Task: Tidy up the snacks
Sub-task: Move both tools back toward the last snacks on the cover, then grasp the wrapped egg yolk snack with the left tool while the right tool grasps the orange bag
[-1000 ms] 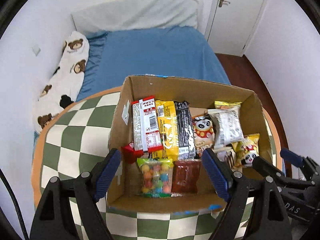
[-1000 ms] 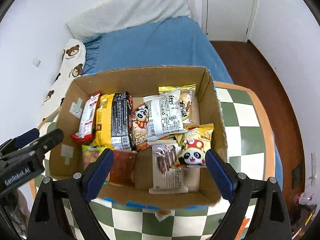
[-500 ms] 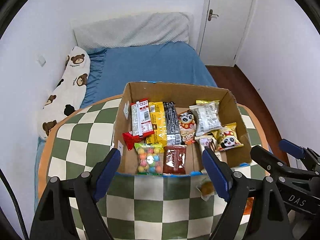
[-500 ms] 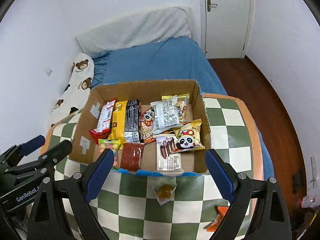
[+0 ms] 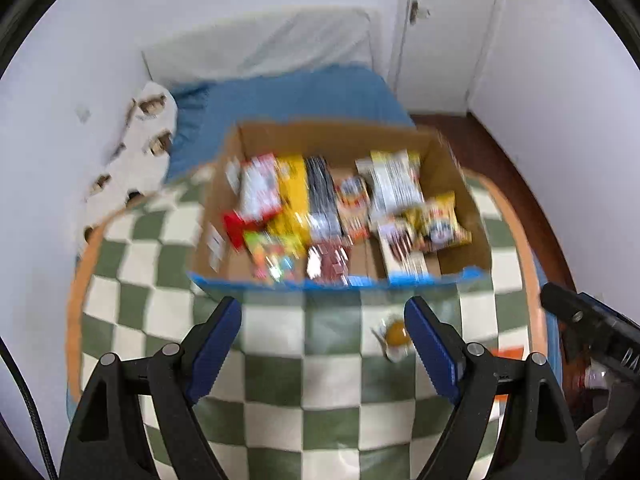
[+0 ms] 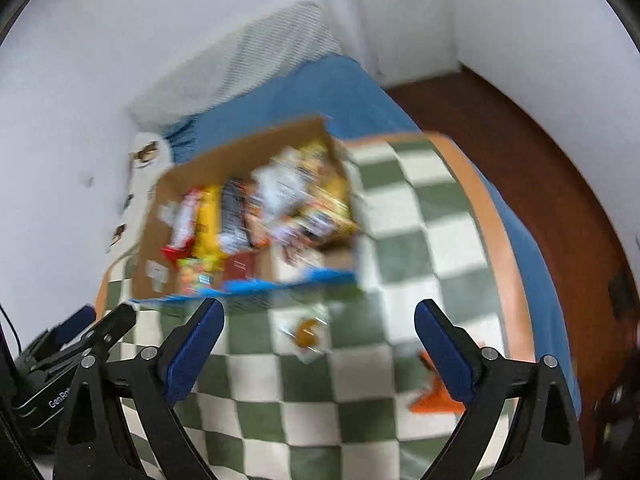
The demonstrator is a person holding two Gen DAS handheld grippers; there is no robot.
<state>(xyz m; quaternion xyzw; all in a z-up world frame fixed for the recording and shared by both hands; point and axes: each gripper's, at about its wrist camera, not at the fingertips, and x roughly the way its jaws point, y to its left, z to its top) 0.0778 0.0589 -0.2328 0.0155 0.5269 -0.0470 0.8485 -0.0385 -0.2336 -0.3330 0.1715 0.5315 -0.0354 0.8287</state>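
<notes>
A cardboard box (image 5: 456, 168) (image 6: 168, 192) packed with several snack packets stands on the green-and-cream checked cloth. A small clear-wrapped orange snack (image 5: 396, 334) (image 6: 306, 334) lies on the cloth in front of the box. An orange packet (image 6: 434, 398) lies further right, partly hidden by my right finger. My left gripper (image 5: 322, 344) is open and empty, hanging over the cloth short of the box, its right finger beside the wrapped snack. My right gripper (image 6: 318, 344) has its jaws opening, nothing between them, above the wrapped snack. Both views are blurred.
The checked cloth (image 5: 280, 360) has an orange border (image 6: 492, 216) and covers a round surface. Behind it is a blue bed (image 5: 288, 96) with a bear-print pillow (image 5: 132, 148). Wooden floor (image 6: 520, 152) lies to the right, white walls around.
Both grippers have drawn back from over the box, so more cloth and the wrapped snack now show in front of it. The right view has rolled and its jaws stand wider.
</notes>
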